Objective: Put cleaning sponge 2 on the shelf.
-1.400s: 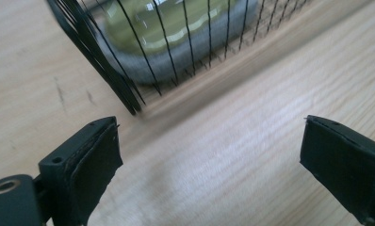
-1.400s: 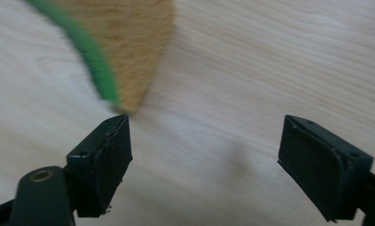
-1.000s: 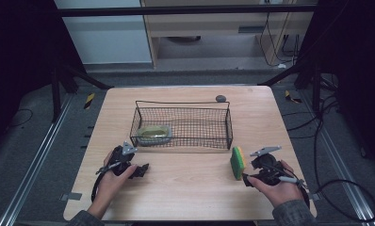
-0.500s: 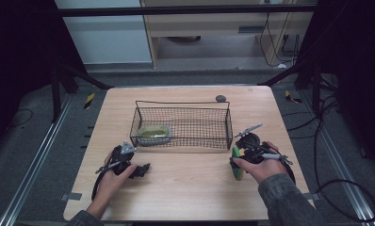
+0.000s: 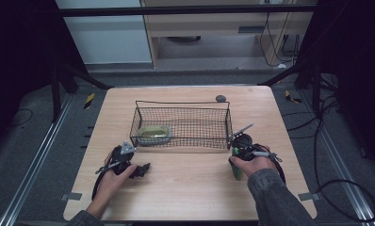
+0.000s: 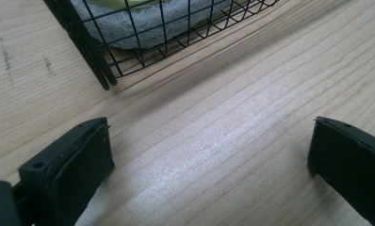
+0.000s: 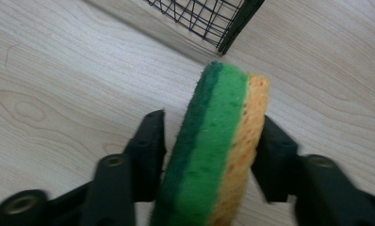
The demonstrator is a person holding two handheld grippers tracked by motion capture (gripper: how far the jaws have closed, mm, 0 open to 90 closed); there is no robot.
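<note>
A green and yellow sponge stands on its edge on the wooden table, just off the near right corner of a black wire basket. My right gripper is shut on the sponge, one jaw against each flat face. In the high view this gripper sits at the basket's right end, with the sponge under the hand. My left gripper rests low on the table near the basket's front left corner. It stands open over bare wood.
Inside the basket's left end lies a yellow-green pad on a grey one, seen through the mesh. A small dark object sits on the table behind the basket. The basket's corner post is just beyond the sponge.
The right gripper has moved left and forward toward the basket and its jaws have gone around the standing sponge. The left gripper has stayed where it was.
</note>
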